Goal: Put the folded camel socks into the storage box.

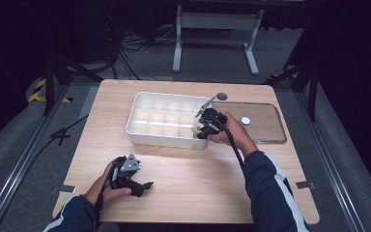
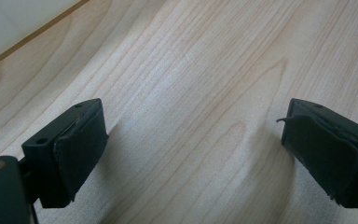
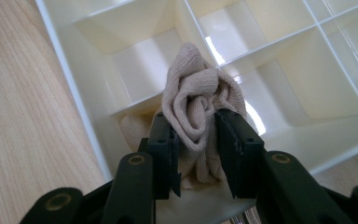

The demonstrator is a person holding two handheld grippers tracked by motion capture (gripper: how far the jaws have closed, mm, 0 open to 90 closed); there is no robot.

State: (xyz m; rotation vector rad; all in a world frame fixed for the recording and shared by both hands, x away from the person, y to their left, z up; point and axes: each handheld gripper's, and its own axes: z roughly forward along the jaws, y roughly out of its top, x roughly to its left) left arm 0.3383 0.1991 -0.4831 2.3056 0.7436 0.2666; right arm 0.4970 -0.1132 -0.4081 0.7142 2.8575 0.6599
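Knitted beige cloth (image 3: 196, 105), rolled into soft folds, sits pinched between the right gripper (image 3: 198, 154) above a corner cell of the glossy white divided tray (image 1: 136, 107); left gripper (image 2: 191, 154) rests spread over pale woodgrain table (image 2: 205, 70).

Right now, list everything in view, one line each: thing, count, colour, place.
Table: one, light wood, under everything.
Divided tray: one, white with cream compartments, middle of the table.
Rolled cloth: one, beige, in the tray's near right corner compartment, between the right gripper's jaws.
Lid: one, clear with a white knob, flat on the table right of the tray.
Disc: one, dark grey, on the table behind the lid.
Frame: one, grey metal, on the floor beyond the table.
Left gripper: one, black, low over the near left of the table, jaws apart with nothing between.
Right gripper: one, black, at the tray's corner, pads against the cloth.
Sleeves: two, dark blue with white stripes, near edge.
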